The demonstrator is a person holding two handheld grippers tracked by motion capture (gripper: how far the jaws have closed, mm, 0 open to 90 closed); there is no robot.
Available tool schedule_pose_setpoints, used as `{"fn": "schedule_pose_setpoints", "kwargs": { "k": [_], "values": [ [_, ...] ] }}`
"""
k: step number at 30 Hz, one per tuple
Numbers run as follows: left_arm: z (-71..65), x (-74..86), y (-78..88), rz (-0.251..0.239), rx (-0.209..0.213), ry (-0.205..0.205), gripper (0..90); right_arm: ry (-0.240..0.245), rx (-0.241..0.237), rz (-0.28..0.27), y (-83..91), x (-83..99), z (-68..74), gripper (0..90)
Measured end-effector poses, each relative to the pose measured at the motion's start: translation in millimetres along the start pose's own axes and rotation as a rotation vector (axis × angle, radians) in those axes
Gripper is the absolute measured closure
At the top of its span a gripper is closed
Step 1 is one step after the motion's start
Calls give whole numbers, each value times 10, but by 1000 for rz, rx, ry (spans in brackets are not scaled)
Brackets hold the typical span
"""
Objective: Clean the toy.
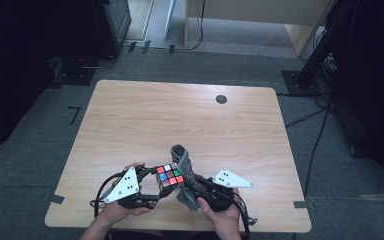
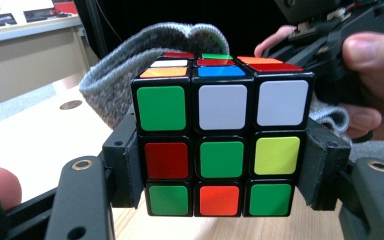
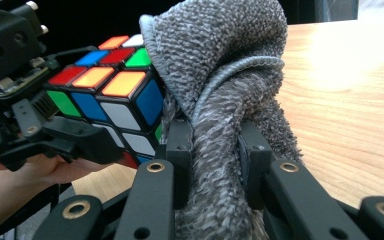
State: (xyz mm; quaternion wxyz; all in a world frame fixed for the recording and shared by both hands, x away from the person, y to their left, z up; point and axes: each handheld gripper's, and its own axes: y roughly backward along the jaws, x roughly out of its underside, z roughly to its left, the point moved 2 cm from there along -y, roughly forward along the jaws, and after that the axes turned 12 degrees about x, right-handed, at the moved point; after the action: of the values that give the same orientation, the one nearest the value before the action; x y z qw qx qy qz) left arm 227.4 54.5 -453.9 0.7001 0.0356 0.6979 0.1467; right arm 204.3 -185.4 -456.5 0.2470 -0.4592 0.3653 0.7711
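- Left gripper (image 1: 156, 187): jaws closed on the sides of the puzzle cube (image 1: 170, 178), which is held above the near edge of the table (image 1: 130, 115). In the left gripper view the pads bear only on the lower two rows of the cube (image 2: 221, 140). Judgement: sideways pressure against the free top row could turn that layer or tip the cube in the grip.
- Right gripper (image 1: 196, 189): jaws clamped on a bunched fold of grey cloth (image 1: 185, 172), just right of the cube and pressed against its right face. In the right gripper view the cloth (image 3: 220, 100) bulges over the cube's (image 3: 115, 95) upper edge.
- Risk: the looped weave could snag on a cube corner; a firm wipe would then drag the cube from the left jaws.
- Risk: the cube hangs just above the near table edge; if it slips it may well roll off toward the person rather than stay on the wood.
- Risk: the grip takes only a fold of cloth; that fold may pull through the jaws under load.
- Risk: both grippers sit close beside the cube, so their bodies and trailing cables could collide or tangle.
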Motion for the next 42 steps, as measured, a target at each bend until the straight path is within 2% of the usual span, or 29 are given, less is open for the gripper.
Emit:
{"fn": "schedule_pose_setpoints", "kwargs": {
  "k": [3,5,7,9,12,14,16,19,21,23,25,27,29,32,35,37,38,40,42],
  "values": [
    [-1,34,-25,24,8,4,340,9,10,-37,84,-83,26,739],
    [-10,13,-22,8,17,10,340,-1,9,-59,110,-104,26,739],
    [-19,-22,-3,-13,22,9,340,-18,5,-56,84,-71,25,740],
    [-4,-45,30,-42,31,25,340,-19,2,-21,21,-8,21,740],
    [32,-24,56,-47,32,41,340,-10,8,10,-38,47,44,740],
    [47,12,42,-31,38,48,340,2,13,0,-4,5,56,740],
    [36,36,13,-9,37,41,340,-2,8,-35,61,-64,58,740],
    [27,2,18,-37,45,50,340,-13,-4,-54,88,-93,45,740],
    [33,-25,50,-65,40,60,340,-39,-19,-31,40,-41,29,740],
    [66,-51,101,-109,9,79,339,-8,-10,22,-47,42,32,739],
    [122,-64,161,-169,-27,117,339,18,-1,48,-103,101,55,739],
    [164,-52,192,-200,-40,154,340,33,-26,61,-144,145,110,739],
    [139,-28,146,-186,-35,155,339,58,-59,59,-177,167,214,740],
    [51,-31,10,-167,-6,142,339,107,-72,69,-226,204,357,742],
    [-6,-33,-69,-121,-9,98,339,167,-96,73,-263,263,511,745],
    [16,-25,-41,-129,-13,105,338,210,-71,59,-258,268,565,747],
    [40,-25,-11,-143,-20,118,339,212,-56,55,-250,255,552,748],
    [83,-31,48,-169,-33,139,339,184,-20,38,-222,220,471,749],
    [99,-37,82,-180,-40,141,339,137,21,15,-180,181,350,749]
  ]
}}
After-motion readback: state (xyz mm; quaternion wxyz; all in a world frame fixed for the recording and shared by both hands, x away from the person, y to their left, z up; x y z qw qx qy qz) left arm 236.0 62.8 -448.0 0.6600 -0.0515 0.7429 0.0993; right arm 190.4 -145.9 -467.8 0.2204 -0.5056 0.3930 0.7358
